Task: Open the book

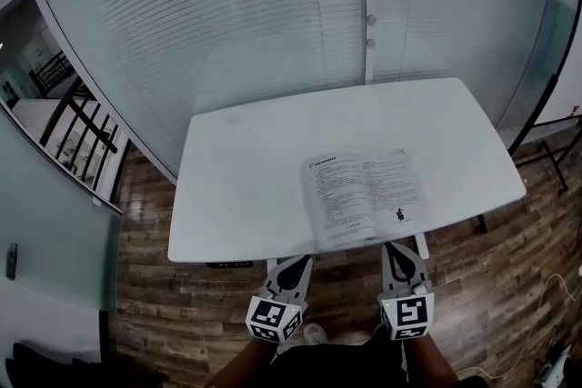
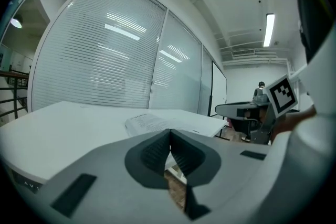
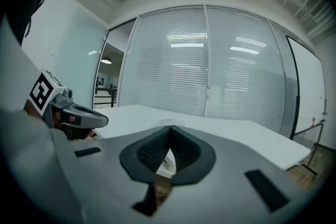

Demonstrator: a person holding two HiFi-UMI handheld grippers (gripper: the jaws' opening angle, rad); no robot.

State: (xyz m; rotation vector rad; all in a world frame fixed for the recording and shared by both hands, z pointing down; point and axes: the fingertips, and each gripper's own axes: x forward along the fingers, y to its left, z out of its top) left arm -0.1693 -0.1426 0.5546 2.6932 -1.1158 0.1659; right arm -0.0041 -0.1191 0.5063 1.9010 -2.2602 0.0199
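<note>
The book [image 1: 366, 196] lies open on the white table [image 1: 245, 186], at its near right, with printed pages facing up. Both grippers hang off the table's near edge, below it in the head view. My left gripper [image 1: 293, 264] is shut with nothing between its pads, left of the book. My right gripper [image 1: 400, 250] is shut and empty too, just under the book's near edge. In the left gripper view the book [image 2: 149, 122] shows ahead past the closed jaws [image 2: 169, 134]. The right gripper's closed jaws [image 3: 169, 131] point across the table [image 3: 236, 136].
A glass wall with blinds [image 1: 273, 4] runs behind the table. Wooden floor [image 1: 145, 286] surrounds it. A black railing [image 1: 82, 127] stands far left, and a dark stand [image 1: 546, 154] at the right. A person's body fills the head view's bottom edge.
</note>
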